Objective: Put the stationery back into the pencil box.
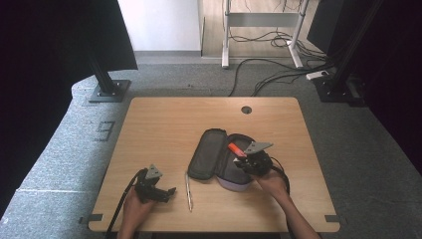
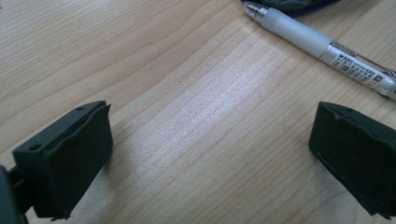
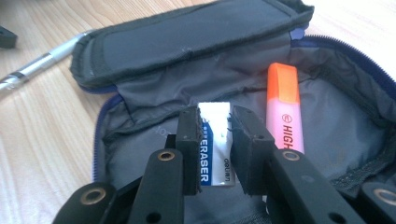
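Over the open pencil case (image 3: 196,42): right gripper (image 3: 215,135) fingers clamp eraser (image 3: 215,140), best lowered beside highlighter (image 3: 284,112) before release; left gripper (image 2: 205,154) fingers spread, idle.

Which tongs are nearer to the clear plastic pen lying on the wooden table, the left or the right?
Left. The left tongs sit open on the table just beside the clear plastic pen. The right tongs are farther off, over the open grey fabric pencil case, shut on a white eraser.

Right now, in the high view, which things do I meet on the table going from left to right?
Left gripper → pen → open pencil case → right gripper, which is shut on an eraser.
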The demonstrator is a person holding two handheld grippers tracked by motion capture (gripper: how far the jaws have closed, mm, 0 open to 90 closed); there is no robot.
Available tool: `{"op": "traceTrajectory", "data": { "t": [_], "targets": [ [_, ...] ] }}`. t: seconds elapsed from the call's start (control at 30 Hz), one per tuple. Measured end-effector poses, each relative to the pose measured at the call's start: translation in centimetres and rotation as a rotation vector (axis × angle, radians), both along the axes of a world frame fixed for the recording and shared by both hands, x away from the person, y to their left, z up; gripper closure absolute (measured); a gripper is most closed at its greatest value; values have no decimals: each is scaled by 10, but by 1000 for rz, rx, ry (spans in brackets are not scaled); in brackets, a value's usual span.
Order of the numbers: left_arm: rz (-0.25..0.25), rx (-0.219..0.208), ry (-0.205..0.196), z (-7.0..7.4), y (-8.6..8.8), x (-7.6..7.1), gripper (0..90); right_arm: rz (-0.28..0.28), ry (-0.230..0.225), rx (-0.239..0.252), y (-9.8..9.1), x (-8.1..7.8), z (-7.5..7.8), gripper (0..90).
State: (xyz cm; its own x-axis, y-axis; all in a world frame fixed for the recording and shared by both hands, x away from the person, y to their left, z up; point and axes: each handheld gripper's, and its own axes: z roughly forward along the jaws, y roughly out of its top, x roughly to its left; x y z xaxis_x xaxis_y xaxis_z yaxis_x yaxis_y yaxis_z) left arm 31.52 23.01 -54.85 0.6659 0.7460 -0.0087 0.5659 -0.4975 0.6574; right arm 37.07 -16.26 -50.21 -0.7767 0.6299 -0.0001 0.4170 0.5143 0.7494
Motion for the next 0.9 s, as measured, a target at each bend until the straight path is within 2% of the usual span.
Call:
{"op": "traceTrajectory", "data": {
  "t": [0.47,0.7,0.9],
  "targets": [
    [0,0,0,0,0,0,0,2,33,-36,5,6,-19,720],
    [0,0,0,0,0,0,0,9,44,-54,8,7,-24,717],
    [0,0,0,0,0,0,0,16,49,-45,9,6,-23,711]
  ]
}}
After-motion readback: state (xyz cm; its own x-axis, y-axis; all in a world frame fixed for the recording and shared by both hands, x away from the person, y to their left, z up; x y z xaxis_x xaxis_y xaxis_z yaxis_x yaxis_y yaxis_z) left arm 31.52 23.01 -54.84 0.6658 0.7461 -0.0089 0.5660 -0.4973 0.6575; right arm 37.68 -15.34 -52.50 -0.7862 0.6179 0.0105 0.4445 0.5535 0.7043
